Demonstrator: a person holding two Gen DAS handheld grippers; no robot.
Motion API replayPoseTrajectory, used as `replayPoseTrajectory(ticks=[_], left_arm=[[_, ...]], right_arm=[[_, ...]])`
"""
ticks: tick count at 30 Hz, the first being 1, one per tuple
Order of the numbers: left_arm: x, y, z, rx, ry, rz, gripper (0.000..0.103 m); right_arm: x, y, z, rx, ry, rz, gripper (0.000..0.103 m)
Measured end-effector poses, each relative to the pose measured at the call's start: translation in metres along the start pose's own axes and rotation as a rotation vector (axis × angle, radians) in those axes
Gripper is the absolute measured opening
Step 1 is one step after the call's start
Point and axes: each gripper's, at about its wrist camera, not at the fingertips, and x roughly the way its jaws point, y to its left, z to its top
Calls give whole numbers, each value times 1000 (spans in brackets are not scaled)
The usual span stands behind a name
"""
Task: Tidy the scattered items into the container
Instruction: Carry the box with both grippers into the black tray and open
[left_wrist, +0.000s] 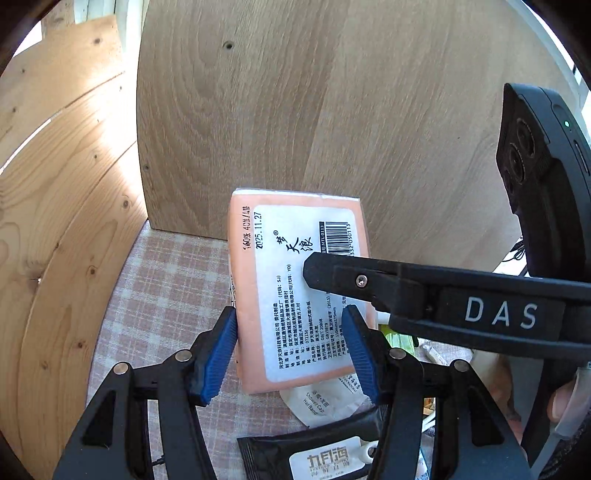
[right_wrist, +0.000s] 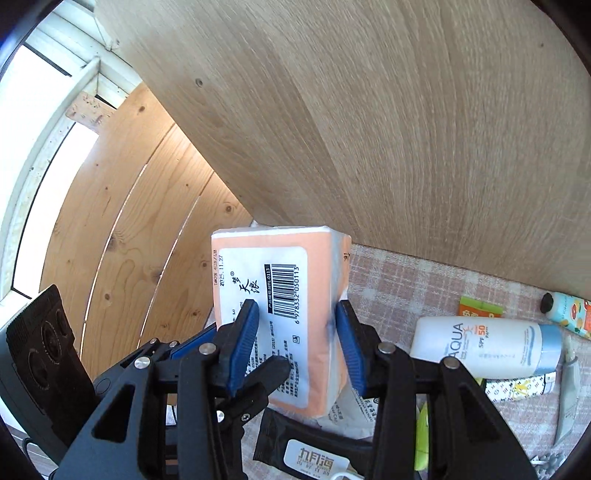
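A peach tissue pack (left_wrist: 295, 280) with a white label and barcode stands inside a wooden container with a checked cloth lining (left_wrist: 166, 280). My left gripper (left_wrist: 291, 350) has its blue pads on both sides of the pack's lower end. My right gripper (right_wrist: 297, 345) also closes on the pack (right_wrist: 280, 295), one pad on its label face and one on its side. The right gripper's black finger (left_wrist: 406, 291) crosses the left wrist view over the pack. A white sachet (left_wrist: 325, 400) and a black sachet (left_wrist: 317, 454) lie under the pack.
Wooden walls (left_wrist: 295, 110) stand close behind and to the left (left_wrist: 55, 221). On the lining to the right lie a white AQUA sunscreen tube (right_wrist: 487, 347), an orange packet (right_wrist: 480, 307), a small printed tube (right_wrist: 567, 314) and a green item (right_wrist: 421, 439).
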Motion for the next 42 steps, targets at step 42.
replayPoseTrajectory(ticks=[42], left_arm=[[-79, -551, -145, 571, 43, -432, 46]], right_arm=[[-557, -361, -303, 525, -490, -564, 43]])
